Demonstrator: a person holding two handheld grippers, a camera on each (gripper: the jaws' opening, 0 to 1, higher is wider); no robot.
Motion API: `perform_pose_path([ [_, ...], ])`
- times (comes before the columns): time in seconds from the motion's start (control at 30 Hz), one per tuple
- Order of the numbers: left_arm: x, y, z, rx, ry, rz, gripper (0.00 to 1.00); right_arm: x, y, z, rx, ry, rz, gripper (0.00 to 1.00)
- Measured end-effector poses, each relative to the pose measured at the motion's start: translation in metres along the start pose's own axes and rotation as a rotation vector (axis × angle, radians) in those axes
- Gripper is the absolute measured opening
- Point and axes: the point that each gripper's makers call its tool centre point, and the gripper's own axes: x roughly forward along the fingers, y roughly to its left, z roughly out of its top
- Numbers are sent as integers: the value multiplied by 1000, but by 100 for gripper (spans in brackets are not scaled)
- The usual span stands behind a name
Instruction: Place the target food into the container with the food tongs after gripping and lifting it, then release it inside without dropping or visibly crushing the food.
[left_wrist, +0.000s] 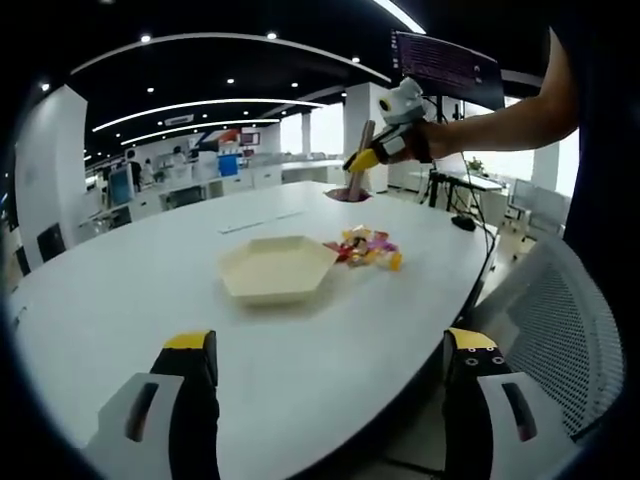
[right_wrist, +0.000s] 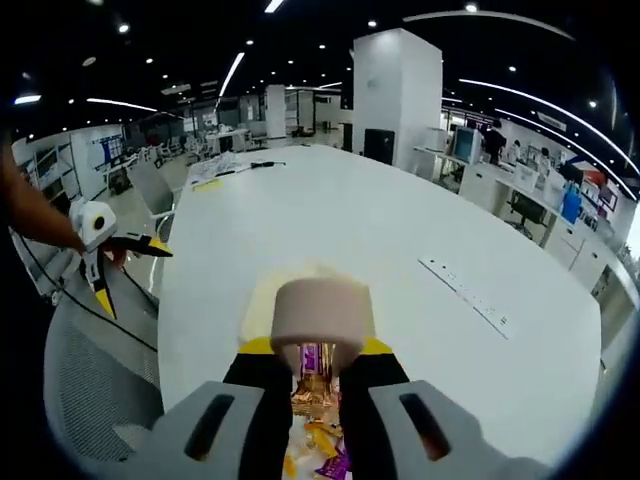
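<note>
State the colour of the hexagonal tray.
Pale cream, clearest in the left gripper view: hexagonal tray.

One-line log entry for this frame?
left gripper open | right gripper shut on tongs, over snack pile | tray empty, beside pile

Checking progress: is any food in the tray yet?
No. In the left gripper view the cream tray holds nothing, and the wrapped snacks lie beside it on the table.

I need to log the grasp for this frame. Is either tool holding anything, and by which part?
The right tool is shut on the food tongs, near their looped upper end. The left tool is open, holding nothing.
</note>
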Motion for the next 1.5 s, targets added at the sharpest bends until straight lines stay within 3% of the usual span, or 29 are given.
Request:
perform_pose_path([
  [0.2,1,0,-4,20,17,-3,92,-5,-5,26,-65,-3,-2,16],
  [0.57,1,0,-5,20,16,-13,99,27,-2,40,-112,17,37,17],
  [0.77,3,-15,-14,61,62,-68,99,51,4,51,-103,17,70,17],
  [1.1,3,-11,-12,28,56,-58,99,89,1,69,-105,-6,81,17],
  [1.5,4,-5,-12,31,55,-52,98,97,-2,76,-113,-31,88,19],
])
